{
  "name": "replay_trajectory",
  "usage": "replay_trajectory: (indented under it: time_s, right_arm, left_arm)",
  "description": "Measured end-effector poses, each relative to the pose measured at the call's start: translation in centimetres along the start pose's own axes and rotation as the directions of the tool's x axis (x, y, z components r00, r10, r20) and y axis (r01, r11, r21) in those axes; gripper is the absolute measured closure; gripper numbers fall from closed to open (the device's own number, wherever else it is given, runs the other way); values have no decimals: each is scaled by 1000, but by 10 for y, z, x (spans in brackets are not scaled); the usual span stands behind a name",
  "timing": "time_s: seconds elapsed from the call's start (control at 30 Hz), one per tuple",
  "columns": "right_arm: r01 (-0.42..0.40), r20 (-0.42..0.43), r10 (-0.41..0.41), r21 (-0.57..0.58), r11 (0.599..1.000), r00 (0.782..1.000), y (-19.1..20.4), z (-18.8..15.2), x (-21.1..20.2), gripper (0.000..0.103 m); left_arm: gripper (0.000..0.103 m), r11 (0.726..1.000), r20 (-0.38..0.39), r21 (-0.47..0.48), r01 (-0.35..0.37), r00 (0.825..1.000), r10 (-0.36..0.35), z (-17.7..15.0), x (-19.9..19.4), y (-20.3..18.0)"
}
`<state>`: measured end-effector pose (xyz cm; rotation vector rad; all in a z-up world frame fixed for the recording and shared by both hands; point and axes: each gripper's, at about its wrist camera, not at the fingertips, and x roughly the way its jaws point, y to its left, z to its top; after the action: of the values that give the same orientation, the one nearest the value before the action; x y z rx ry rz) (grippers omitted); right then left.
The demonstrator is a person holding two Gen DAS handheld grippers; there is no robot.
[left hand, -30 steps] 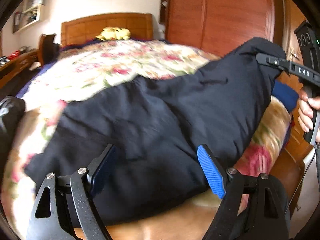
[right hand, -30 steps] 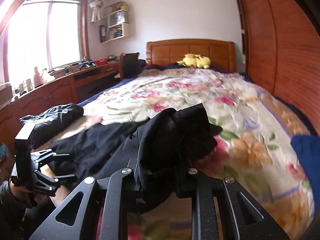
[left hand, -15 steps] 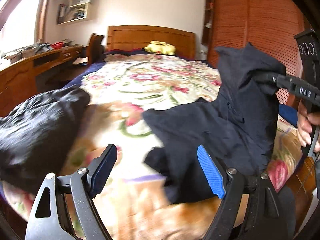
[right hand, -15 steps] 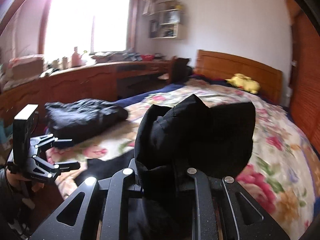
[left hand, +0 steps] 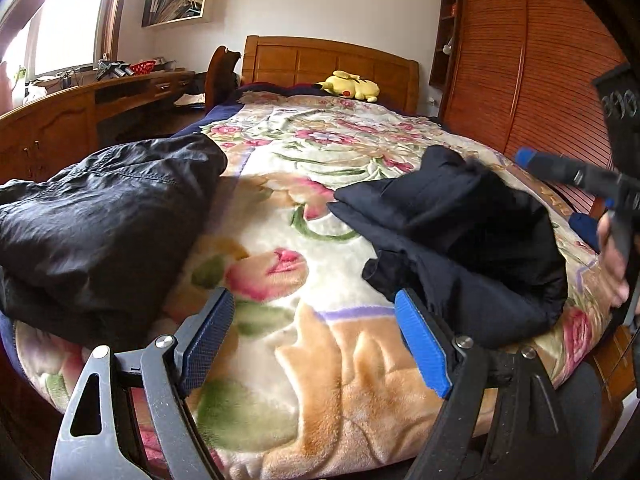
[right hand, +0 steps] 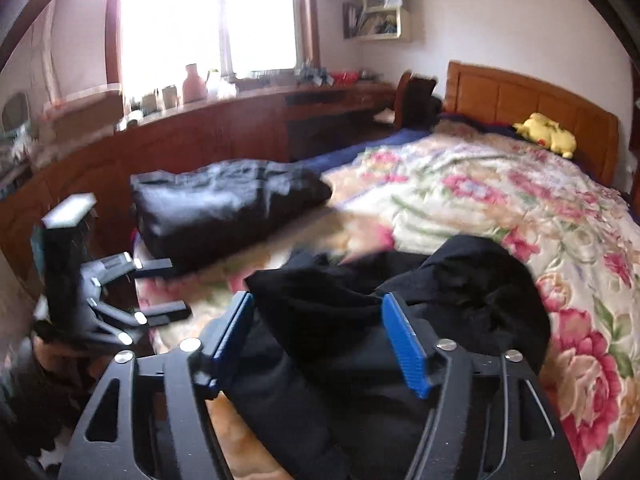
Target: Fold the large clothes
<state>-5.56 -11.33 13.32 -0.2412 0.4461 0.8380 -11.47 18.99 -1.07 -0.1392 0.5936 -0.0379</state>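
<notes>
Lying bunched mid-right, the dark garment (left hand: 460,240) runs lower-right to upper-left; right gripper (right hand: 324,340) opening around it, left gripper (left hand: 316,344) open, empty.

**Hidden, cropped, blurred**

Right wrist view smeared by motion — windowsill clutter (right hand: 188,88) unreadable. The dark garment (right hand: 400,320) runs under the right gripper (right hand: 320,344), its near end hidden. Black jacket (left hand: 100,216) cut by the left edge. Hand (left hand: 614,264) on the right border — mostly cropped. Shelf contents (left hand: 180,4) too small to tell.

Right gripper (right hand: 320,340) jaws opening (garment (right hand: 400,320) dropped).
</notes>
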Motion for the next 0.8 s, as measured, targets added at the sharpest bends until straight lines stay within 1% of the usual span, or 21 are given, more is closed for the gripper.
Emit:
replay_trajectory:
  time_s: [0.1, 0.13, 0.2, 0.23, 0.27, 0.33, 0.4, 0.47, 0.53, 0.6, 0.7, 0.8]
  right_arm:
    - [74, 38, -74, 9, 997, 997, -19, -6, -15, 32]
    - [97, 30, -98, 20, 995, 995, -24, -9, -14, 32]
    - [168, -20, -168, 42, 985, 986, -38, -16, -2, 32]
    - [182, -43, -180, 51, 982, 983, -44, -20, 6, 32]
    - [176, -69, -172, 64, 982, 983, -49, -24, 16, 32]
    - [127, -113, -116, 98, 987, 987, -51, -28, 41, 32]
    - [81, -143, -65, 109, 991, 988, -46, -34, 61, 43]
    - [35, -168, -18, 99, 994, 986, -35, -40, 76, 45]
    - [34, -200, -21, 66, 997, 980, -30, -47, 94, 45]
    - [28, -232, -12, 63, 998, 973, -31, -54, 112, 45]
    - [19, -247, -1, 72, 997, 969, -29, -56, 114, 46]
    - [12, -245, 7, 77, 997, 970, -33, -46, 102, 46]
  left_arm:
    - [19, 1000, 4, 3, 12, 1000, -12, 0, 1, -4]
    - [19, 1000, 6, 4, 14, 1000, -14, 0, 0, -5]
    - [19, 1000, 9, 7, 22, 1000, -22, -1, -1, -8]
    - [19, 1000, 9, 8, 22, 1000, -22, -1, -3, -10]
    - [19, 1000, 9, 9, 23, 1000, -23, -1, -3, -10]
    - [20, 1000, 8, 10, 22, 1000, -22, -3, -4, -11]
    - [19, 1000, 4, 12, 17, 1000, -17, -4, -4, -11]
    - [19, 1000, 1, 11, 11, 1000, -11, -6, -5, -10]
    - [19, 1000, -1, 7, 5, 1000, -5, -9, -8, -7]
    - [19, 1000, -3, -2, 2, 1000, -2, -12, -10, -4]
    - [20, 1000, -12, -7, 4, 1000, -4, -16, -10, -1]
    - [19, 1000, -19, -6, 16, 1000, -16, -17, -8, -4]
